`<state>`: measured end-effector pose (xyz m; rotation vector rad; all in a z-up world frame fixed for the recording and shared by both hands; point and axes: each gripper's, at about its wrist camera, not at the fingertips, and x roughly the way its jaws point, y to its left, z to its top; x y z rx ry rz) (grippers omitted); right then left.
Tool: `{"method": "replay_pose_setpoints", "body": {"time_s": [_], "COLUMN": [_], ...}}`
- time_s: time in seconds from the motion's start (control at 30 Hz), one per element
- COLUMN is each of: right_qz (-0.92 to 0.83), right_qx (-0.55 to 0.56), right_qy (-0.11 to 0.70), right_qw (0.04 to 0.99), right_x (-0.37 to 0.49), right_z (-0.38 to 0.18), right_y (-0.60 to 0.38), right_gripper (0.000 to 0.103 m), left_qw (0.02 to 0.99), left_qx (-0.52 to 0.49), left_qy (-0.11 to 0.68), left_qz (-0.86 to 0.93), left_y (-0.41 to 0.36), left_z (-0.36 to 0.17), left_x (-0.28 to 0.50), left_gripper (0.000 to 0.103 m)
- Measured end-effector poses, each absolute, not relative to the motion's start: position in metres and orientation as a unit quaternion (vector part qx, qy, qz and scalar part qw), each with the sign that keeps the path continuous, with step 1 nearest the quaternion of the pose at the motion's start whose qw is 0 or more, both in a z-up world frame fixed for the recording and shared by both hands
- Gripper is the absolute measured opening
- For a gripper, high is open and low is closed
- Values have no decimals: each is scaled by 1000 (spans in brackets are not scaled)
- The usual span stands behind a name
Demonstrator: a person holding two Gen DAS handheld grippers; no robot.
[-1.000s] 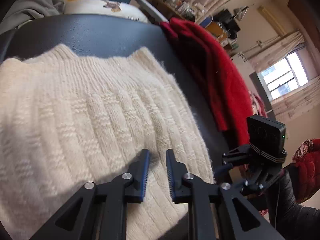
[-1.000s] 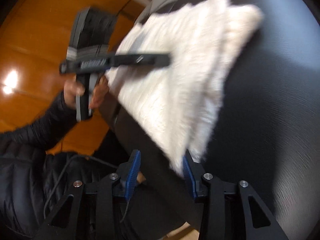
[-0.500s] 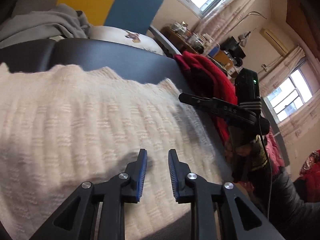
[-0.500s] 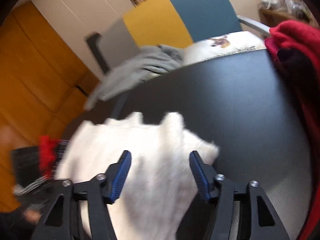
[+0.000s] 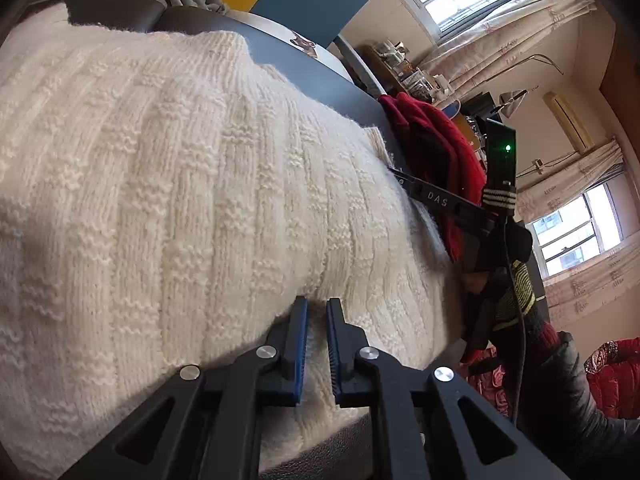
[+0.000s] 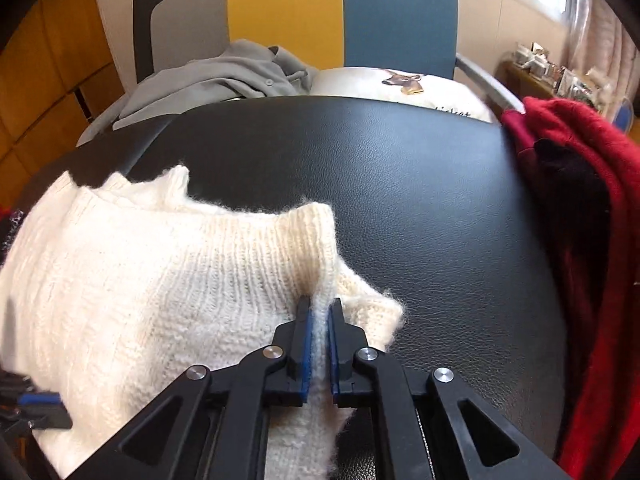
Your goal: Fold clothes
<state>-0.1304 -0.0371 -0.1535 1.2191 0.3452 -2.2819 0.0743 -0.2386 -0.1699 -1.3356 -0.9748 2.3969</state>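
A cream knitted sweater lies folded on the black leather table. My left gripper is shut on a fold of the cream sweater at its near edge. My right gripper is shut on the sweater's right edge near a corner. The right gripper also shows in the left wrist view at the sweater's far side. The left gripper's body shows at the lower left of the right wrist view.
A red garment hangs over the table's right edge; it also shows in the left wrist view. A grey garment and a white cushion lie on the chairs behind the table.
Both grippers have closed on the sweater. The right gripper was open above it and came down onto its right edge. The left gripper moved in low at the near edge.
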Motion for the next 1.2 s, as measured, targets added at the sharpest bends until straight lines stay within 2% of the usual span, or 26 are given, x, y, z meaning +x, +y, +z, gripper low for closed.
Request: {"method": "replay_pose_setpoints", "body": {"time_s": [0.1, 0.13, 0.2, 0.23, 0.27, 0.33, 0.43, 0.6, 0.7, 0.8, 0.9, 1.2], "right_qz": [-854, -863, -879, -882, -880, -862, -808, -784, -786, -782, -779, -774], "right_qx": [447, 434, 398, 383, 376, 380, 419, 444, 443, 425, 409, 405], "right_qy": [116, 119, 117, 110, 100, 75, 26, 40, 48, 39, 48, 31], "right_qw": [240, 230, 237, 251, 273, 328, 413, 431, 429, 455, 472, 485], "right_x": [-130, -126, -110, -100, -88, -69, -53, -34, -26, -23, -20, -20], "right_z": [-137, -129, -107, -96, -89, -84, -99, -137, -154, -161, -169, -172], "right_y": [-35, -37, -46, -51, -58, -74, -103, -133, -136, -131, -129, -126], "right_gripper": [14, 23, 34, 43, 48, 51, 61, 61, 62, 70, 70, 72], "left_qw": [113, 111, 116, 113, 106, 94, 34, -24, -6, 15, 32, 100], "left_qx": [-449, -442, -423, -409, -392, -351, -315, -327, -352, -363, -362, -384], "left_qy": [-340, -340, -345, -339, -330, -335, -331, -339, -352, -380, -395, -404], "left_qz": [818, 823, 830, 839, 852, 869, 889, 882, 867, 850, 844, 824], "left_y": [-236, -237, -242, -246, -253, -281, -335, -418, -438, -448, -450, -452], "left_z": [-168, -163, -149, -139, -127, -105, -85, -93, -114, -137, -149, -162], "left_x": [81, 85, 99, 108, 120, 153, 202, 260, 273, 270, 263, 233], "left_gripper": [10, 16, 21, 22, 22, 22, 24, 26, 28, 28, 32, 32]}}
